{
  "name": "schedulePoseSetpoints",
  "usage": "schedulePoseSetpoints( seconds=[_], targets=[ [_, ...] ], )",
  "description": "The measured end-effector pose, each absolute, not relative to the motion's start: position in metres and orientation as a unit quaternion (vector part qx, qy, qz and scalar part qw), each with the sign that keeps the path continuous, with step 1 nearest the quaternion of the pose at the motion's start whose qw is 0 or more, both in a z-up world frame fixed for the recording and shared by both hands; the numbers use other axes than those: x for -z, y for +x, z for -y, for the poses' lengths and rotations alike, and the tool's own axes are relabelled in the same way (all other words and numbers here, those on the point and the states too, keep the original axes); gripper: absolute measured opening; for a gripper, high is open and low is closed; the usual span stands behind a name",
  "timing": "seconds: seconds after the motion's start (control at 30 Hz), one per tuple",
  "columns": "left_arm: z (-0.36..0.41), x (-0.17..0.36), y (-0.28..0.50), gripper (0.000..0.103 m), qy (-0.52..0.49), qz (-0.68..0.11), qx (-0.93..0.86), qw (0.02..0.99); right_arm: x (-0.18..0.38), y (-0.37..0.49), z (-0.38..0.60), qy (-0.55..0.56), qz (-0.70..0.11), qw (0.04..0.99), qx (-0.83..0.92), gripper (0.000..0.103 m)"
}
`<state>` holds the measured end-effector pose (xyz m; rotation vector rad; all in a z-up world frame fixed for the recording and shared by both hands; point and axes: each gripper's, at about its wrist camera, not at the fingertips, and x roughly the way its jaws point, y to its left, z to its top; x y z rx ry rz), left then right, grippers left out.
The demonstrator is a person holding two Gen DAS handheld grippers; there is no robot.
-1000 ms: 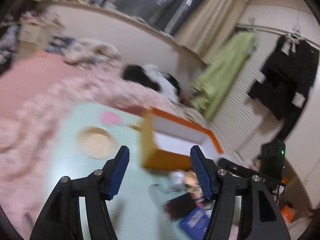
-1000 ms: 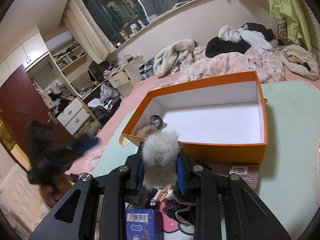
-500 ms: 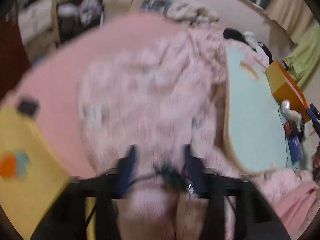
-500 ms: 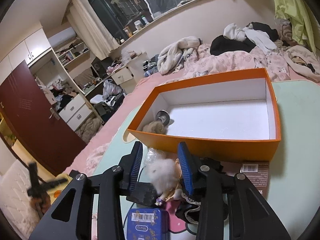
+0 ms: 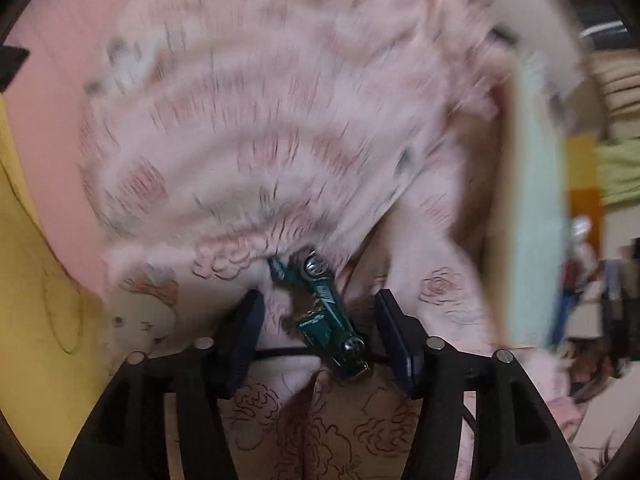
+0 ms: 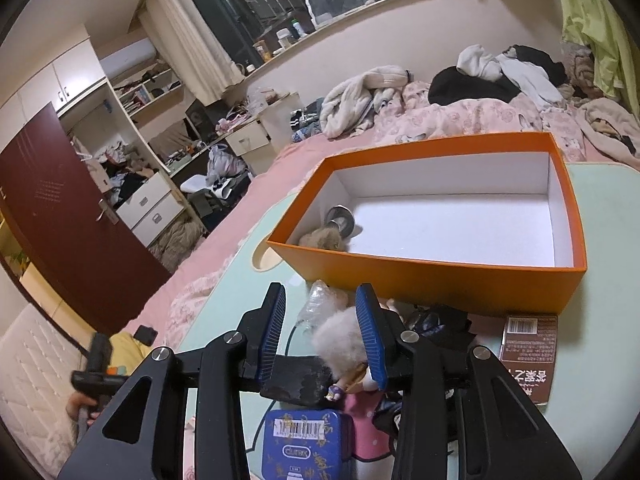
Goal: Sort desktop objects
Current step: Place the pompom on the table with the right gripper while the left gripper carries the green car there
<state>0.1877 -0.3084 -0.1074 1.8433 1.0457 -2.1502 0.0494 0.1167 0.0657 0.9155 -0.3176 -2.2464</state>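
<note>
Your right gripper [image 6: 320, 324] stands with its blue-padded jaws apart and grips nothing. A fluffy white doll [image 6: 347, 344] lies between the pads, against the right-hand one. A dark flat object [image 6: 296, 380] lies just below, and a blue tin [image 6: 306, 444] with a barcode sits nearest the camera. A brown carton [image 6: 528, 356] lies to the right. All of these rest on the pale green table [image 6: 608, 208].

Beyond the doll stands the orange box [image 6: 436, 280], open-topped and white inside. Its left corner holds a silver metal cup [image 6: 340, 220] on its side and a grey-brown furry thing [image 6: 324, 239] beside it. The rest of the floor is bare.

Your left gripper [image 5: 318, 326] is likewise spread, over the pink flowered bedding [image 5: 280, 120]. A teal toy car [image 5: 324, 316] lies on the bedding between the fingers, touching neither. The left wrist view is blurred; the table edge [image 5: 536, 208] shows at the right.
</note>
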Motion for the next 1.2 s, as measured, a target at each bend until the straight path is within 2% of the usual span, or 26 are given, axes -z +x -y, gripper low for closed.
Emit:
schedulePoseSetpoints(
  seconds=[0.07,0.1,0.2,0.4,0.53,0.6,0.77,1.0,1.07,1.13,1.2],
  targets=[
    [0.301,0.119,0.178,0.039,0.637,-0.324,0.696,0.067,-0.065,0.049,-0.12,0.35,0.129,0.339,0.864,0.038],
    [0.297,0.124,0.172,0.03,0.647,-0.317,0.691,0.061,-0.064,0.049,-0.122,0.35,0.132,0.337,0.864,0.038],
    [0.296,0.117,0.167,0.022,0.623,-0.315,0.713,0.06,-0.062,0.046,-0.126,0.357,0.138,0.331,0.863,0.038],
    [0.283,0.042,0.194,0.024,0.455,-0.299,0.839,0.001,-0.061,0.047,-0.139,0.346,0.152,0.325,0.867,0.038],
    [0.274,-0.012,0.197,0.023,0.338,-0.336,0.875,-0.086,-0.059,0.046,-0.145,0.347,0.163,0.325,0.864,0.038],
    [0.255,-0.043,0.183,0.023,0.305,-0.311,0.893,-0.116,-0.059,0.047,-0.148,0.344,0.167,0.324,0.865,0.038],
    [0.183,-0.087,0.12,0.023,0.319,-0.238,0.892,-0.216,-0.059,0.048,-0.155,0.34,0.176,0.32,0.866,0.038],
    [0.035,-0.071,0.055,0.023,0.367,-0.096,0.88,-0.287,-0.059,0.046,-0.168,0.335,0.182,0.305,0.872,0.038],
    [0.013,-0.066,0.045,0.026,0.366,-0.081,0.883,-0.282,-0.059,0.046,-0.171,0.334,0.179,0.3,0.875,0.038],
    [0.008,-0.059,0.041,0.051,0.362,-0.09,0.884,-0.28,-0.059,0.046,-0.176,0.333,0.176,0.295,0.878,0.038],
    [0.012,-0.056,0.039,0.063,0.352,-0.115,0.885,-0.283,-0.061,0.044,-0.179,0.332,0.174,0.295,0.879,0.038]
  ],
)
